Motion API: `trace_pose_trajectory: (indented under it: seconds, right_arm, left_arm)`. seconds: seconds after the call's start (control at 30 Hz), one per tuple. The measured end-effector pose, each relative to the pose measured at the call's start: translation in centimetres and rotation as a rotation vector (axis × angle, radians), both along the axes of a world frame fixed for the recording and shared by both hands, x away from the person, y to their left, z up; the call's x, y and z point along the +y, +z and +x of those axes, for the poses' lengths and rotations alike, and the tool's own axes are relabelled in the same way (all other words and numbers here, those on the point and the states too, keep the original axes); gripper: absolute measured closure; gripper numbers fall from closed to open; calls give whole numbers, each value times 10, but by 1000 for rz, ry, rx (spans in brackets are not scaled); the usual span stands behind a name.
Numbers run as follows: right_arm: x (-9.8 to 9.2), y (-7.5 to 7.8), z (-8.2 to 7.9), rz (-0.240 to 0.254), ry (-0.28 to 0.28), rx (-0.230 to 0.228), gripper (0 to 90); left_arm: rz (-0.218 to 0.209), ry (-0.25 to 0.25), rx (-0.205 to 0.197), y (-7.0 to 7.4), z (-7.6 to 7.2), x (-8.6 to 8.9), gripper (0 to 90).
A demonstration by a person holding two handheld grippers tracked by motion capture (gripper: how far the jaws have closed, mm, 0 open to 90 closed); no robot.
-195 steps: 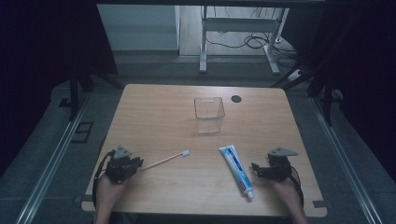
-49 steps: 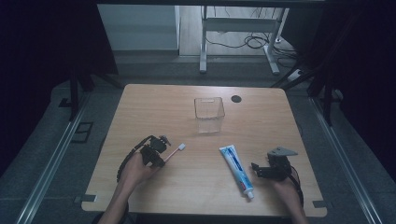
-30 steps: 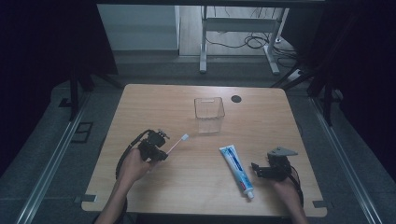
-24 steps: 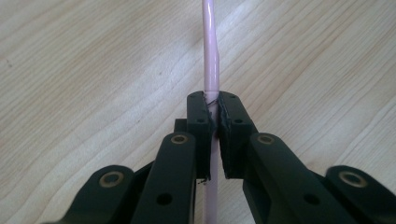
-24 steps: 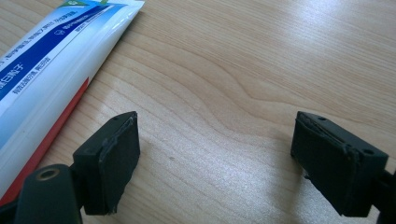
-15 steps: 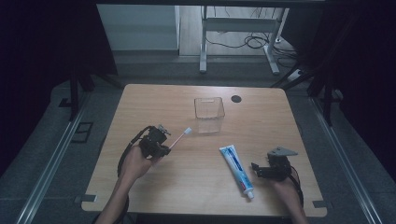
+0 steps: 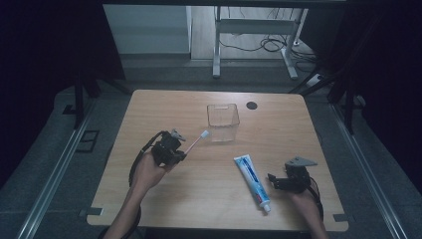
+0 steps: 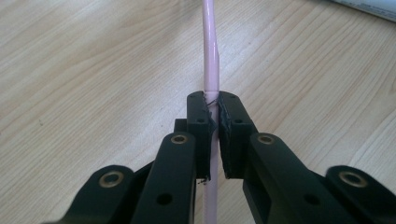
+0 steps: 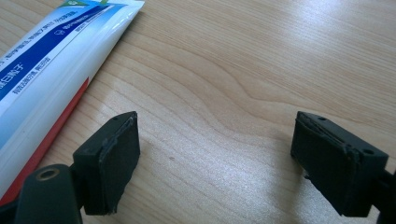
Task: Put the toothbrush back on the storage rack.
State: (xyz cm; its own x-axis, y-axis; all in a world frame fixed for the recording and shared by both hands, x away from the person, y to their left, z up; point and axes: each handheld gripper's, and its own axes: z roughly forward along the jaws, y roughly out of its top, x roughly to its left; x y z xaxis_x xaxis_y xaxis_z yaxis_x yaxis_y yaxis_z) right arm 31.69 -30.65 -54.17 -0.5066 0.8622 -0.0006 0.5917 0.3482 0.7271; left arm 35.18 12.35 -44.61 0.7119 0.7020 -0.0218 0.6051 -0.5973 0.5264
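My left gripper (image 7: 175,147) is shut on the pink handle of a toothbrush (image 7: 195,140), lifted off the wooden table (image 7: 164,104); its white head points at a clear plastic cup (image 7: 223,115) standing just beyond. In the left gripper view the pink toothbrush (image 8: 210,60) runs straight up from between my pressed pads (image 8: 199,128). A blue and white toothpaste tube (image 7: 251,180) lies at the front right. My right gripper (image 7: 273,180) rests open on the table just right of the toothpaste tube (image 9: 51,60), with nothing between its fingers (image 9: 112,158).
A small black round mark (image 7: 252,105) sits on the table behind the cup at the right. Metal desk legs (image 7: 216,50) and cables lie on the floor past the far edge. Dark curtains flank both sides.
My left gripper has carried the toothbrush up and toward the cup, so its head now nears the cup's left side. The right gripper has stayed put.
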Motion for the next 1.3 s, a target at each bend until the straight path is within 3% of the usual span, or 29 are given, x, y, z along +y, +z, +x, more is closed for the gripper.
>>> trace_pose_trajectory:
  seconds: [0.5, 1.3]
  right_arm:
    - [0, 0, 0, 1, -2, 0, 153]
    - [0, 0, 0, 2, -4, 2, 153]
  left_arm:
    - [-40, -6, -71, 14, 6, -6, 844]
    - [-61, -29, -171, 41, 19, -27, 844]
